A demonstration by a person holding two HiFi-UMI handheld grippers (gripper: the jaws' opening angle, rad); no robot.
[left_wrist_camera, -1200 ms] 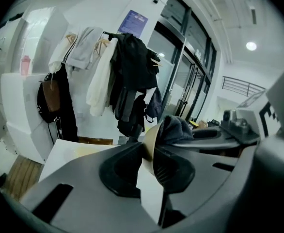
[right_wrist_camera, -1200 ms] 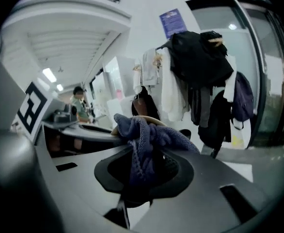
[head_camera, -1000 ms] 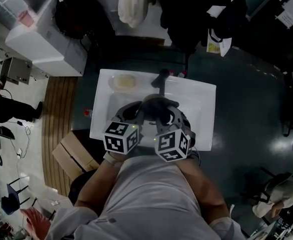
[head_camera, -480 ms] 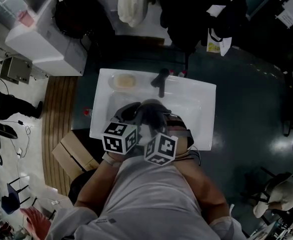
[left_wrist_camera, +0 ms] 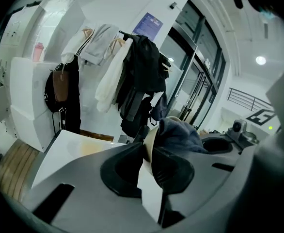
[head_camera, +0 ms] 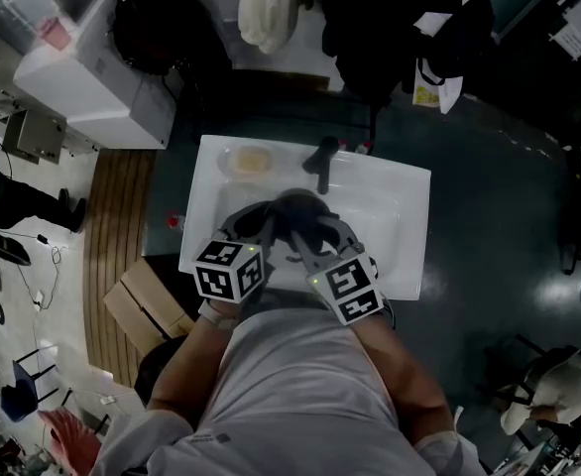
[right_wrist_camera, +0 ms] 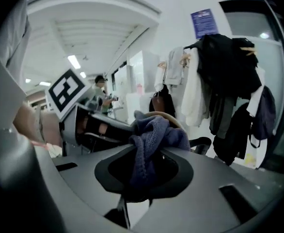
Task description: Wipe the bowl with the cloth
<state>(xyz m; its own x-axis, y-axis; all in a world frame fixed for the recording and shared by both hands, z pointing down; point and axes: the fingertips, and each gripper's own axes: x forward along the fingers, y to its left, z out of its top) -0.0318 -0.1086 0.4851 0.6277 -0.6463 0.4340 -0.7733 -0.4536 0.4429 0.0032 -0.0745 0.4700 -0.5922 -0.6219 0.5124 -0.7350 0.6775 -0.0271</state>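
Over the white sink (head_camera: 402,206) I hold both grippers close together. My left gripper (head_camera: 263,224) is shut on the rim of a cream bowl (left_wrist_camera: 149,139), which stands tilted on edge between its jaws. My right gripper (head_camera: 310,234) is shut on a dark blue cloth (right_wrist_camera: 154,135). The cloth (left_wrist_camera: 181,134) is bunched against the bowl's inside; the bowl's rim (right_wrist_camera: 174,118) shows just behind it. In the head view the bowl and cloth (head_camera: 296,209) form one dark lump between the two grippers, and the bowl's shape is mostly hidden.
A dark faucet (head_camera: 320,157) stands at the sink's back edge, with a yellowish soap dish (head_camera: 248,161) to its left. A cardboard box (head_camera: 148,310) lies on the floor at the left. Behind are a white cabinet (head_camera: 92,77) and hanging clothes (head_camera: 267,8).
My right gripper swung left toward the left gripper half a second ago and has come back to the right, dragging the cloth over the bowl. The left gripper has shifted only slightly.
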